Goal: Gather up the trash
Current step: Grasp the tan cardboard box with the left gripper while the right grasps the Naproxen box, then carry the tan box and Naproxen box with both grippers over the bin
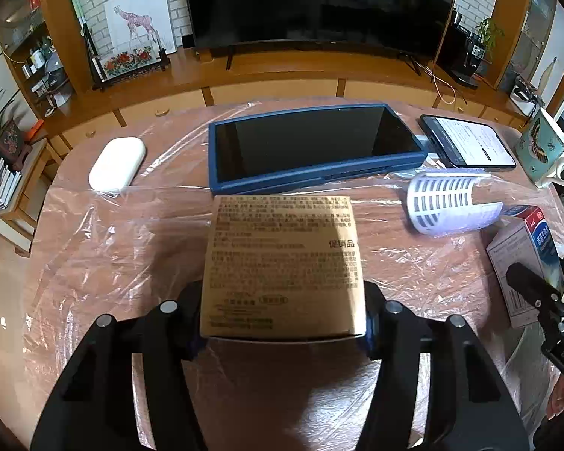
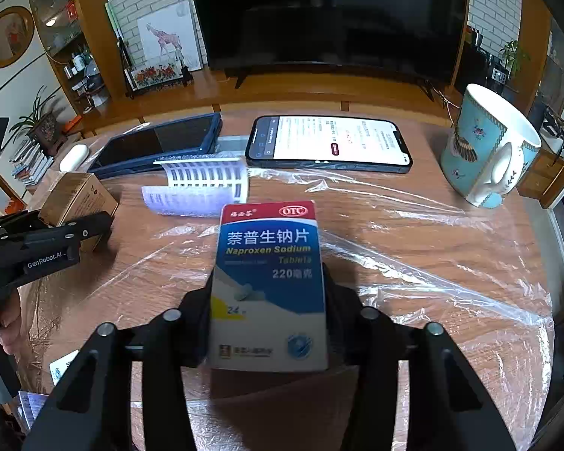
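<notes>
My left gripper [image 1: 282, 323] is shut on a brown cardboard box [image 1: 284, 263] with printed text, held just above the table. The box also shows in the right wrist view [image 2: 75, 195]. My right gripper [image 2: 269, 323] is shut on a blue, white and red Naproxen Sodium tablet box [image 2: 269, 282], which also shows in the left wrist view [image 1: 522, 259]. A curled white sticker sheet [image 1: 447, 203] lies on the table ahead, also in the right wrist view [image 2: 203, 184].
A wooden table [image 2: 451, 233] is covered in clear plastic film. On it lie a blue-cased tablet [image 1: 312, 146], a lit phone [image 2: 327, 143], a white case [image 1: 116, 163] and a patterned mug [image 2: 488, 146]. A TV cabinet stands behind.
</notes>
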`<act>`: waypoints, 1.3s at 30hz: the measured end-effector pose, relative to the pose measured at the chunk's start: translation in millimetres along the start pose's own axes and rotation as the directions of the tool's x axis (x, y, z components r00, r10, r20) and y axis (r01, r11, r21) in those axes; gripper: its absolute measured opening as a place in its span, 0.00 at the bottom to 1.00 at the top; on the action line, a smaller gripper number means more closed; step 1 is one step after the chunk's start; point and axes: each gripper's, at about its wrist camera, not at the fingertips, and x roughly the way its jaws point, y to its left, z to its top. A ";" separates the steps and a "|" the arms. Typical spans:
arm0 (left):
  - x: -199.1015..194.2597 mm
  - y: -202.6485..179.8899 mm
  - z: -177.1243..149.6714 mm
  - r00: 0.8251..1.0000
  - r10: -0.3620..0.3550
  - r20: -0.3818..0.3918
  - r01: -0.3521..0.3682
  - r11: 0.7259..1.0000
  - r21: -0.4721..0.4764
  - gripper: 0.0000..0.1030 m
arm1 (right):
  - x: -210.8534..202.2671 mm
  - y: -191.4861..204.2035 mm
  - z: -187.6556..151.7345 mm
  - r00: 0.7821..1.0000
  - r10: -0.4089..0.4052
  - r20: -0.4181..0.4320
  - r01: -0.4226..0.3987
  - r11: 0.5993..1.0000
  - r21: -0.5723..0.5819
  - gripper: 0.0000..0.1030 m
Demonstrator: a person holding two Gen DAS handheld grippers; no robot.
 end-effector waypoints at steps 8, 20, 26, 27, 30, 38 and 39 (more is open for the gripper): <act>-17.9 2.4 -3.0 0.999 0.003 0.042 -0.003 1.000 0.001 0.57 | -13.2 2.8 -1.7 1.000 0.020 0.023 -0.020 1.000 0.003 0.44; -60.7 -5.4 -16.8 0.994 -0.037 0.103 0.036 0.999 0.015 0.57 | -50.0 -6.1 -12.0 0.996 0.068 0.062 -0.071 0.996 0.056 0.44; -77.6 -12.4 -25.1 0.991 -0.047 0.129 0.045 0.999 0.022 0.57 | -68.3 -9.0 -20.7 0.992 0.100 0.072 -0.105 0.992 0.074 0.44; -80.2 -14.4 -27.3 0.990 -0.050 0.132 0.047 0.999 0.024 0.57 | -70.8 -9.6 -22.7 0.992 0.108 0.071 -0.113 0.991 0.078 0.44; -86.2 -20.0 -34.6 0.989 -0.060 0.136 0.056 0.998 0.027 0.57 | -76.6 -9.6 -28.9 0.991 0.112 0.071 -0.117 0.990 0.075 0.44; -102.6 -30.7 -57.0 0.987 -0.070 0.143 0.066 0.997 0.033 0.57 | -91.1 -10.8 -46.1 0.990 0.128 0.066 -0.133 0.988 0.077 0.44; -105.0 -31.7 -59.9 0.987 -0.072 0.144 0.068 0.997 0.033 0.57 | -93.0 -10.7 -48.1 0.990 0.128 0.066 -0.133 0.988 0.076 0.44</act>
